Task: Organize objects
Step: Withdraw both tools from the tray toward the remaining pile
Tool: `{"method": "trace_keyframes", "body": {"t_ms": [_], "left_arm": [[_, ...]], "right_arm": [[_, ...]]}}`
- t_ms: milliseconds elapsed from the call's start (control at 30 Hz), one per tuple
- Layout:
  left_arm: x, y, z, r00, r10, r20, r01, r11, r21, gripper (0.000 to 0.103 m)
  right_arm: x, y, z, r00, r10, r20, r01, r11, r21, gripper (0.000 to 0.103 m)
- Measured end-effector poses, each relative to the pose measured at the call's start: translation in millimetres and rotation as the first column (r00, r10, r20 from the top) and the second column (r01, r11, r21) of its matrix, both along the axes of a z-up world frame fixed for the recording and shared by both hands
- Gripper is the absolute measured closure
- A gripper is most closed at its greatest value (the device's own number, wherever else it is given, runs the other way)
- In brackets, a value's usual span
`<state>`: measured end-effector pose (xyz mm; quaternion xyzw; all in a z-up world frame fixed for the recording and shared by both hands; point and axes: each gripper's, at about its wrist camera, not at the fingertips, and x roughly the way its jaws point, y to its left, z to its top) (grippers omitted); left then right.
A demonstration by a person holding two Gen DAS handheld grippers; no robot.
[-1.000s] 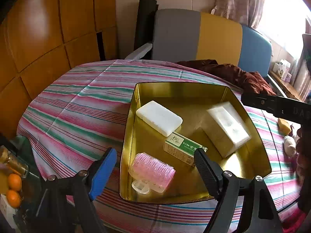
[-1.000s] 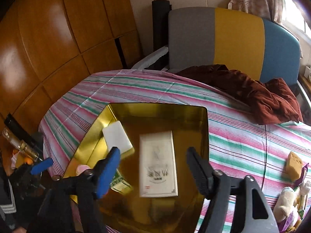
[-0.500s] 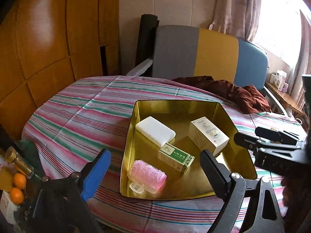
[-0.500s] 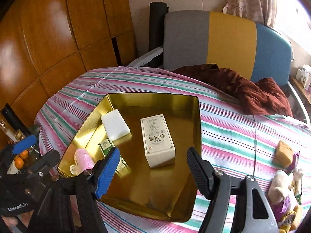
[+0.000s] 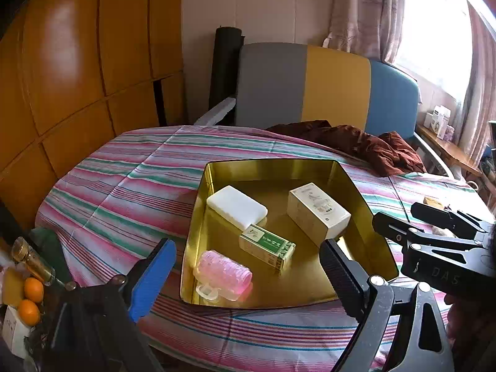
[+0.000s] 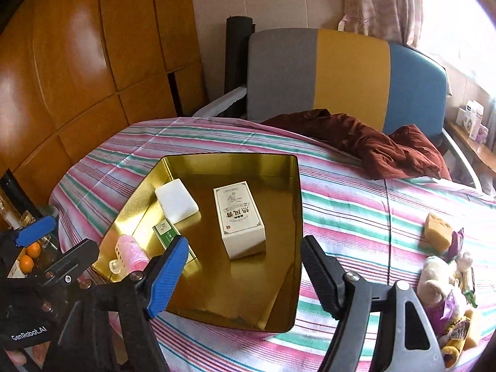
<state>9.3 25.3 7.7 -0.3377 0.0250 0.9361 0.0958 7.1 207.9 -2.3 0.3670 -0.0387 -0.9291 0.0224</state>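
Words you can read on the two claws and the boxes

"GenRobot.AI" is in white on the black left gripper (image 6: 46,282), low and left of the right claw. "DAS" shows on the black right gripper (image 5: 434,248), just right of the left claw. The white box (image 6: 239,217) and green box (image 5: 266,245) carry print too small to read.

In the right wrist view, the blue finger (image 6: 167,274) covers the near end of the green box (image 6: 166,232), and the print on the white carton (image 6: 240,220) is too small to read. The pile of toys (image 6: 449,291) runs off the right edge. In the left wrist view, the right gripper (image 5: 400,226) hides whatever lies behind it on the bed (image 5: 130,179), and the window (image 5: 434,31) is washed out by glare.
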Motion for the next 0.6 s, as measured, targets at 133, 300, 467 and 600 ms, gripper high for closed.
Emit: {"method": "trace_keyframes", "body": {"t_ms": [133, 300, 467, 600], "left_arm": [[2, 5, 0, 1.0, -0.012, 0.0, 0.012, 1.0, -0.008, 0.008], [5, 10, 2, 1.0, -0.023, -0.011, 0.023, 1.0, -0.018, 0.007], [9, 17, 7, 0.999, -0.044, -0.028, 0.043, 0.998, -0.035, 0.007], [10, 24, 8, 0.998, -0.063, -0.03, 0.062, 0.997, -0.041, 0.007]], "right_arm": [[3, 4, -2, 1.0, -0.012, 0.0, 0.012, 1.0, 0.004, 0.026], [7, 9, -2, 1.0, -0.031, -0.004, 0.031, 0.999, 0.009, 0.026], [12, 17, -1, 0.999, -0.049, -0.012, 0.049, 0.999, 0.015, 0.026], [16, 25, 0, 0.998, -0.068, -0.013, 0.068, 0.998, 0.011, 0.026]]}}
